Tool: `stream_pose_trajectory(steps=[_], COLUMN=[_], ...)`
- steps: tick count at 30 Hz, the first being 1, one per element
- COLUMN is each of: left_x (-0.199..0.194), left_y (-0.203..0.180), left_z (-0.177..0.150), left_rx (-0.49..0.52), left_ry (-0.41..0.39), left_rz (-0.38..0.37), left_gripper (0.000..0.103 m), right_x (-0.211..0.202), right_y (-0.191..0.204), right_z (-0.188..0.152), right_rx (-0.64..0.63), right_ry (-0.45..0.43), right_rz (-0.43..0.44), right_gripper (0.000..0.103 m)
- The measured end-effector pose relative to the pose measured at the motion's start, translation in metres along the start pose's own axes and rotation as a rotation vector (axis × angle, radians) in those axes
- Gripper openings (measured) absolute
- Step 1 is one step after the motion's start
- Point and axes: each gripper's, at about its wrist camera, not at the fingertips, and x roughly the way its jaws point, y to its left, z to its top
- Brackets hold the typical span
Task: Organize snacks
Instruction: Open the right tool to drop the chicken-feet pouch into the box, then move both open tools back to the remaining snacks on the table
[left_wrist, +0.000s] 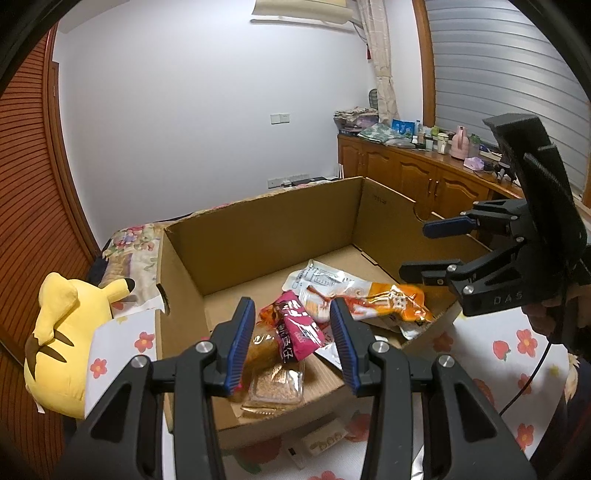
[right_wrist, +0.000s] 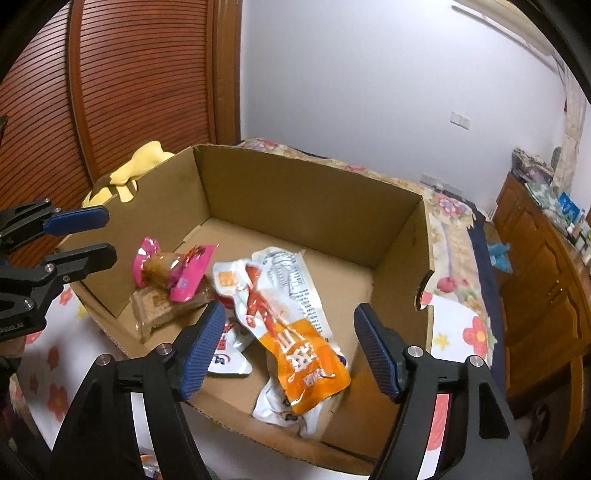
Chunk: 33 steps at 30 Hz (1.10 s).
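Observation:
An open cardboard box (left_wrist: 266, 229) (right_wrist: 306, 192) sits on a flowered cloth. Several snack packets lie on its floor: an orange and white pouch (left_wrist: 391, 302) (right_wrist: 295, 354), a pink packet (left_wrist: 295, 332) (right_wrist: 184, 277), and a clear pack of brown biscuits (left_wrist: 275, 384) (right_wrist: 155, 306). My left gripper (left_wrist: 291, 339) (right_wrist: 79, 236) is open and empty above the box's near edge, over the pink packet. My right gripper (right_wrist: 288, 350) (left_wrist: 432, 249) is open and empty above the orange pouch, at the box's right side.
A yellow plush toy (left_wrist: 59, 339) (right_wrist: 125, 173) lies left of the box. A wooden cabinet (left_wrist: 413, 173) (right_wrist: 543, 280) with clutter on top stands at the right. A slatted wooden door (right_wrist: 110, 81) is at the left. A packet (left_wrist: 325, 445) lies on the cloth before the box.

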Motion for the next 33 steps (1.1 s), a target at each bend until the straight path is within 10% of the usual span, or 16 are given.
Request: stream_pose_trajectory(steps=[17, 33], left_x=[-0.051, -0.043], left_y=[-0.040, -0.086], left_z=[-0.049, -0.117], left_rx=[0.010, 0.010], left_ry=[0.025, 0.160], left_rz=[-0.050, -0.124], left_gripper=[0.050, 0.055], right_x=[-0.096, -0.105], right_y=[0.016, 0.054], right_z=[-0.046, -0.139], right_rx=[0.065, 0.164], right_ry=[-0.112, -0.053], right_rz=[0.004, 0.061], right_gripper=[0.074, 0.071])
